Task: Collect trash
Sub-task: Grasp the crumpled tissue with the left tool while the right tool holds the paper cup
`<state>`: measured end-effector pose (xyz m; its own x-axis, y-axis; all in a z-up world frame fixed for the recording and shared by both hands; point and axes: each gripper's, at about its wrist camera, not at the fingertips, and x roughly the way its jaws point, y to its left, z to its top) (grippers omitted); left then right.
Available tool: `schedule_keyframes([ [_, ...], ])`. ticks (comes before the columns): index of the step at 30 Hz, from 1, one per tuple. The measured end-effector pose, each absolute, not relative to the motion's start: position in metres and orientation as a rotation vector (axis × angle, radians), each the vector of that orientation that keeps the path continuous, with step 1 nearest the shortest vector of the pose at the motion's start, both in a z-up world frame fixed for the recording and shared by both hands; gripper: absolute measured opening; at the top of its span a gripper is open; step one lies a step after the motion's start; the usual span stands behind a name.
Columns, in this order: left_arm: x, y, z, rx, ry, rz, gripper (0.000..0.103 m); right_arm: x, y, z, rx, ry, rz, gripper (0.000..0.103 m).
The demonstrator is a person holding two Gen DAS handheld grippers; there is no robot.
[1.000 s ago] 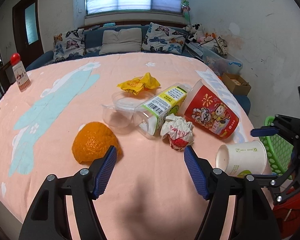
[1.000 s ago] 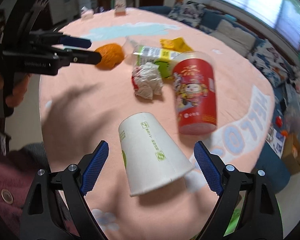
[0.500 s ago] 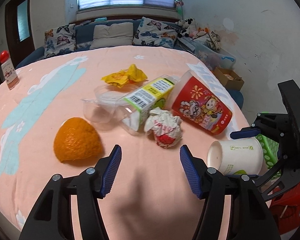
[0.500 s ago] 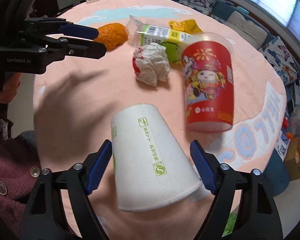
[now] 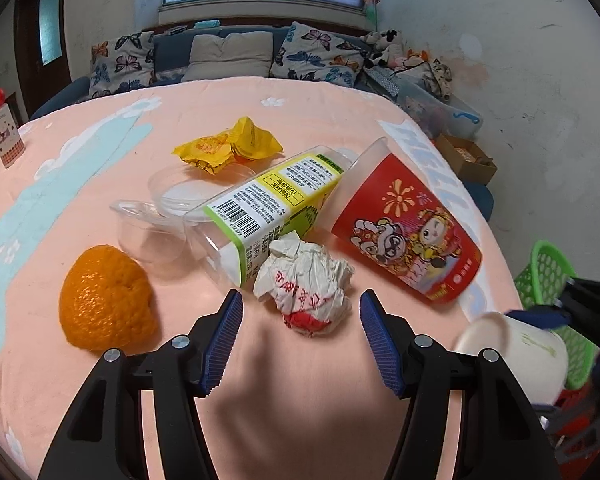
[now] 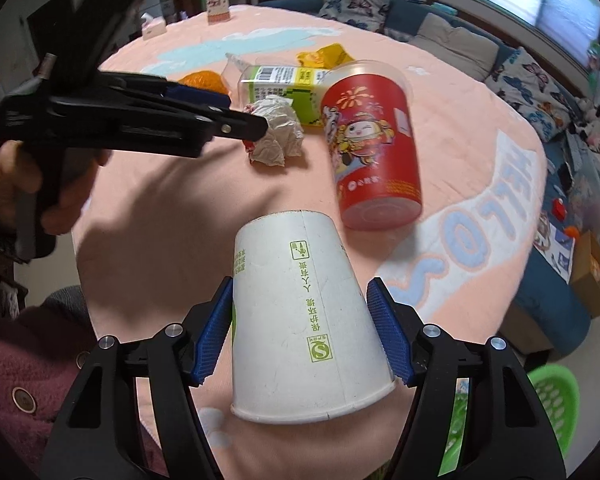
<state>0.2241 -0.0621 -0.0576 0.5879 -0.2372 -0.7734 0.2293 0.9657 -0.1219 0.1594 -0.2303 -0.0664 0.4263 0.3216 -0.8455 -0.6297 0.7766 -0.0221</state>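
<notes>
Between the closing right tongs [image 6: 302, 328], the white paper cup [image 6: 300, 312], pads touching.

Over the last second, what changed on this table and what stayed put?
The right gripper is closing around the white paper cup, blue pads now at its sides. The left gripper came forward to the crumpled wrapper, which sits just ahead of its open jaws, untouched. The red cup, carton and orange peel stayed put.

My claws [image 6: 300, 330] are black frames with ribbed blue pads [image 5: 225, 340] and silver screws; my maroon fuzzy coat [image 6: 12, 368] has round buttons.
</notes>
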Motion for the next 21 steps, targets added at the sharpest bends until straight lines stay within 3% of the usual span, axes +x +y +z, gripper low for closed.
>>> schedule_keyframes([
  [12,0.239,-0.069,-0.072,-0.016,0.923,-0.234,0.051,0.146,-0.250,-0.062,-0.280,0.938,0.560,0.066],
  [21,0.231,-0.069,-0.069,-0.006,0.908,-0.249,0.036,0.132,-0.262,-0.061,-0.227,0.927,0.514,0.066],
])
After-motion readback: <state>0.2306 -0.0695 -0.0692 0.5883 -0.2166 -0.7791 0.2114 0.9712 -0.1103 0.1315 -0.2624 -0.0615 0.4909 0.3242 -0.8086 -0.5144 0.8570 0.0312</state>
